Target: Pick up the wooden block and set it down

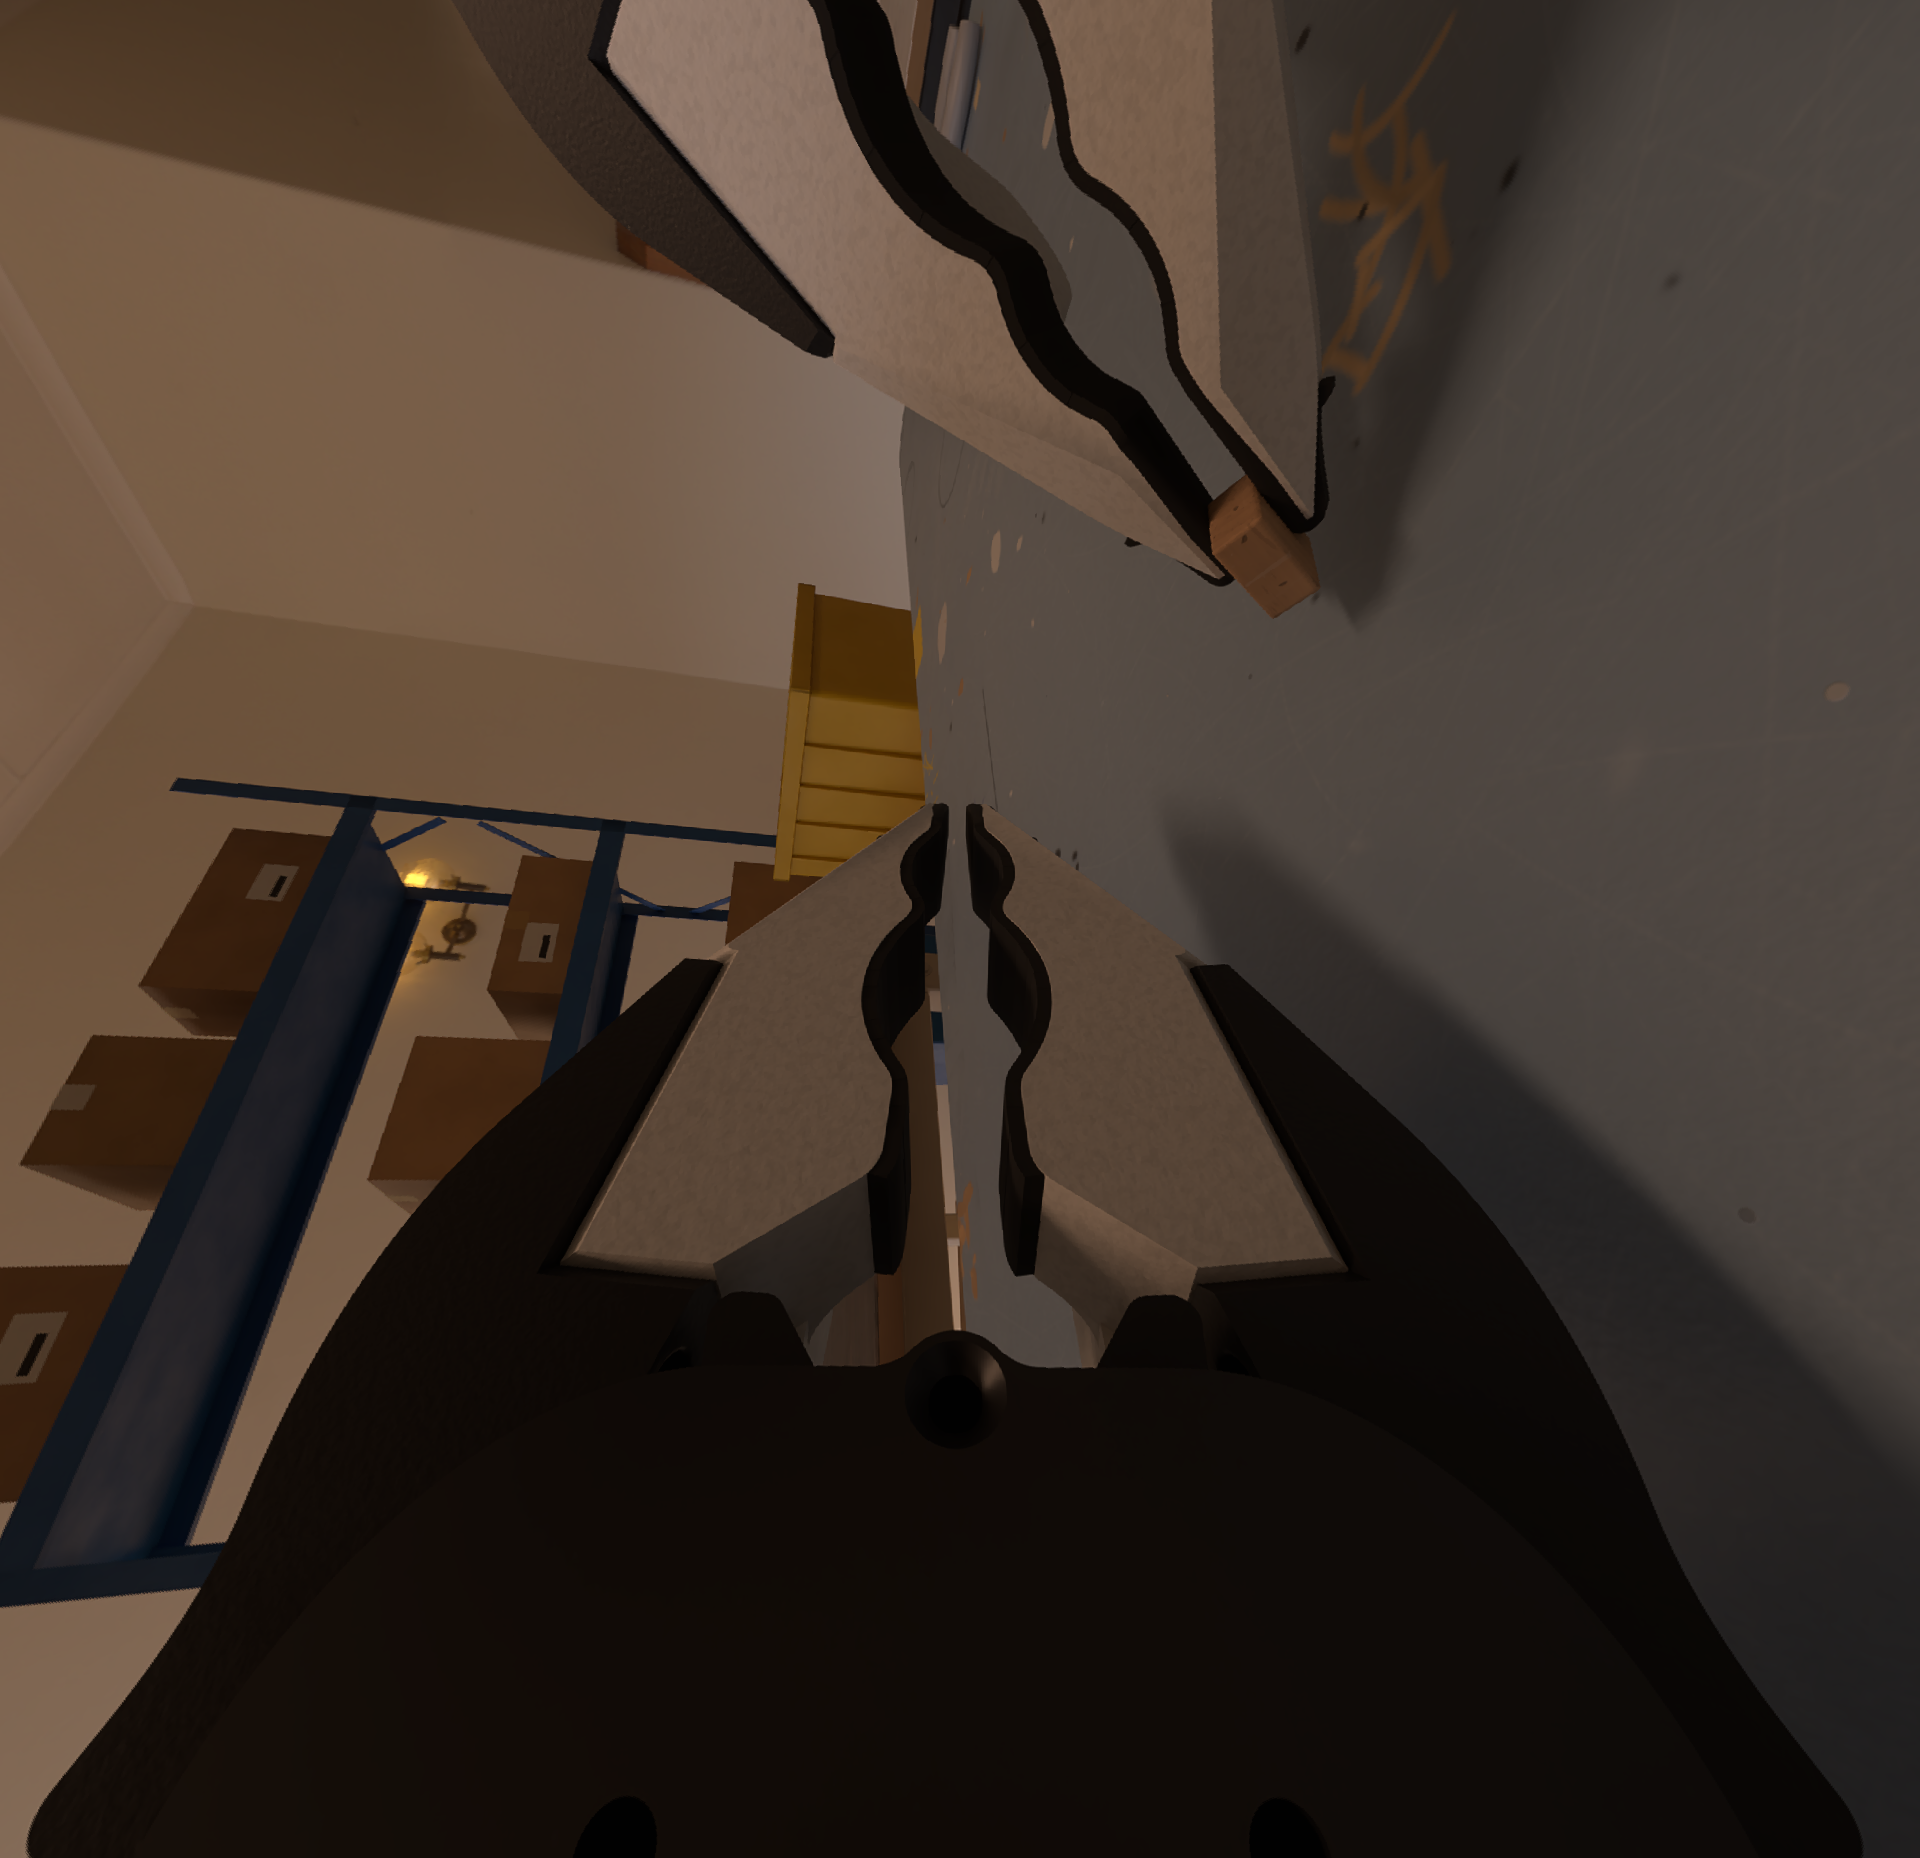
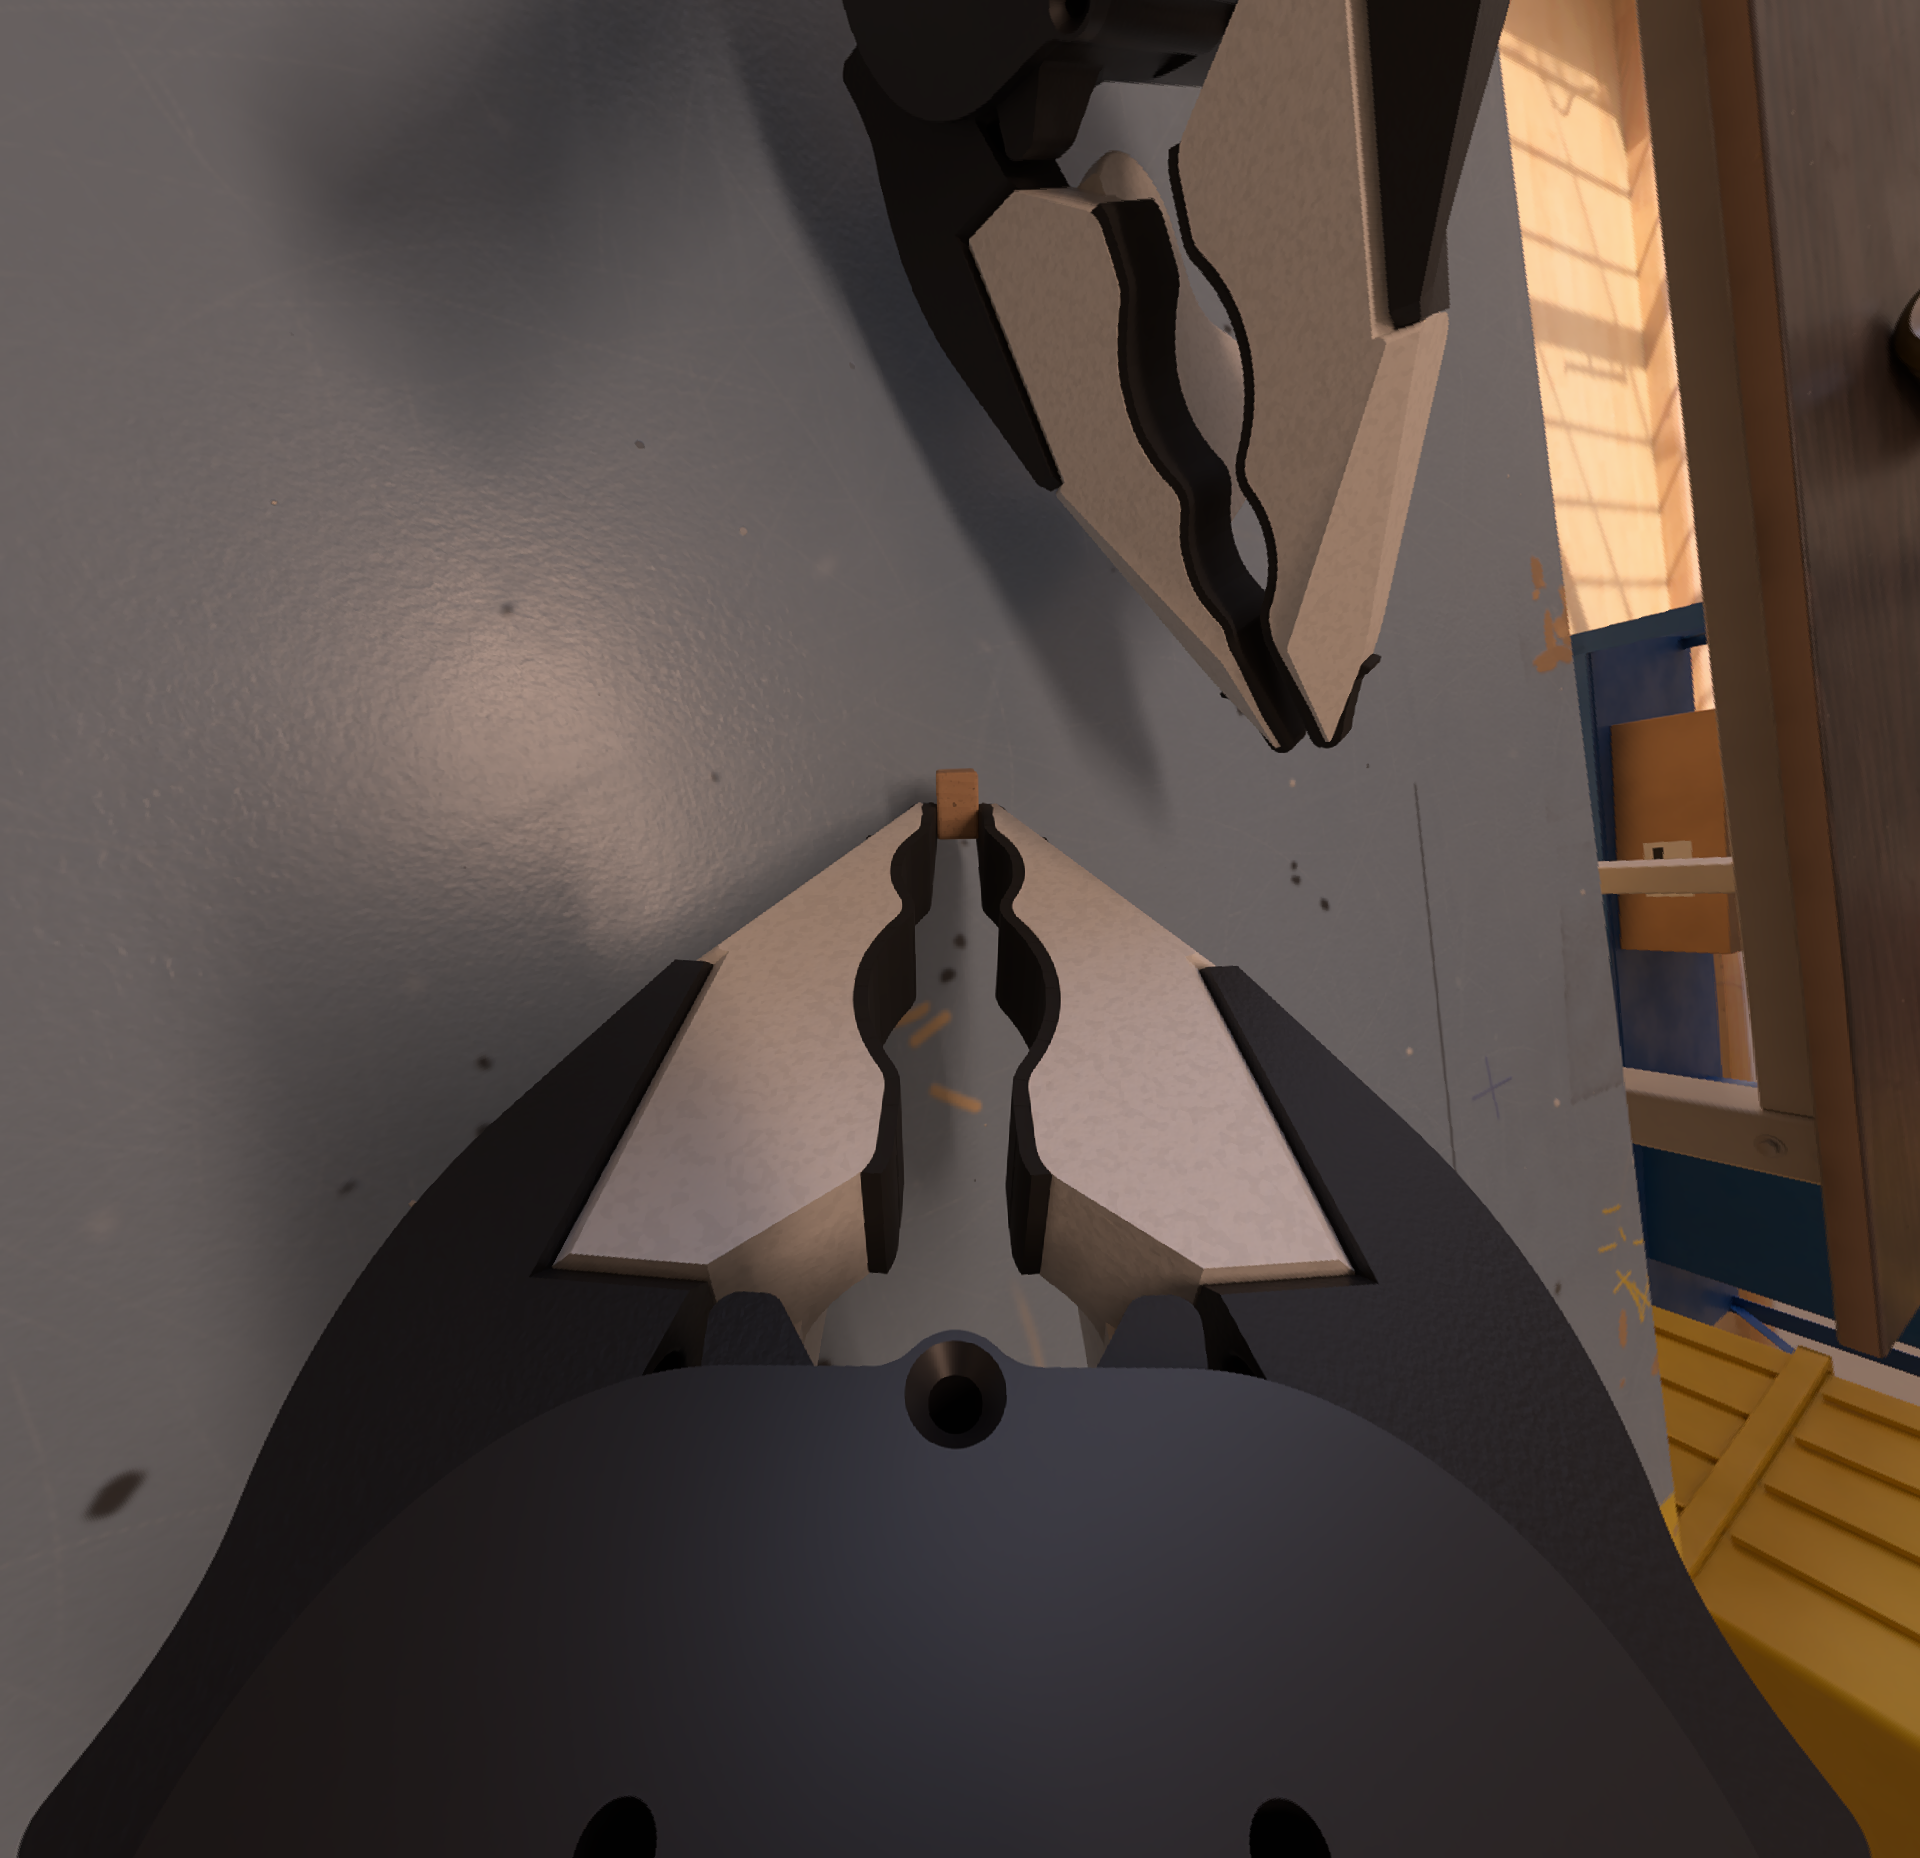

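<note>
1. Between the right gripper's fingertips sits the small wooden block, clamped, touching the grey-blue table.
2. Nearby, the left gripper hangs empty, its fingers nearly together.
3. Beyond the table's edge stands a yellow crate.

Left gripper fingertips nearly together, nothing between. Farther off, right gripper pinches a wooden block against the grey table. Yellow crate, shelves with boxes behind.
</note>
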